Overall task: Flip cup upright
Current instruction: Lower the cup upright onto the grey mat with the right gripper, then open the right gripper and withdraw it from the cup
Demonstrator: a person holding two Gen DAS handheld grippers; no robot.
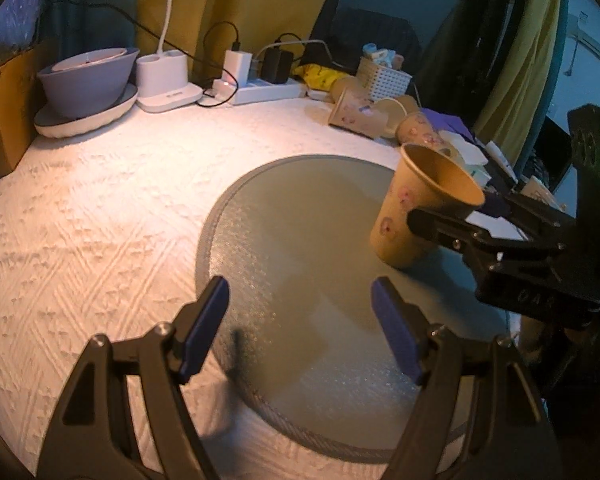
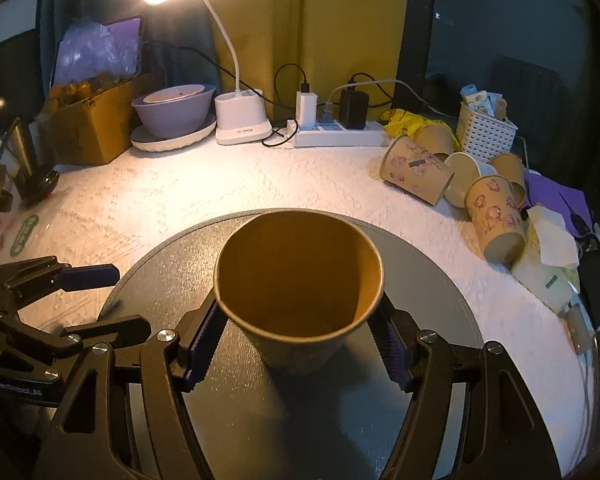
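A tan paper cup [image 2: 298, 296] with pink prints stands mouth-up, slightly tilted, on the round grey mat [image 2: 432, 300]. My right gripper [image 2: 298, 330] is shut on the cup just below its rim, one pad on each side. In the left wrist view the same cup [image 1: 416, 208] sits at the mat's right edge [image 1: 284, 240] with the right gripper's fingers [image 1: 440, 226] around it. My left gripper [image 1: 300, 320] is open and empty, low over the mat's near side, left of the cup.
Several more paper cups [image 2: 416, 170] lie on their sides at the back right beside a white basket [image 2: 486, 132]. A power strip [image 2: 340, 136], lamp base [image 2: 242, 120], stacked bowls [image 2: 174, 116] and a cardboard box [image 2: 88, 120] line the back. Tissues and clutter [image 2: 548, 252] sit right.
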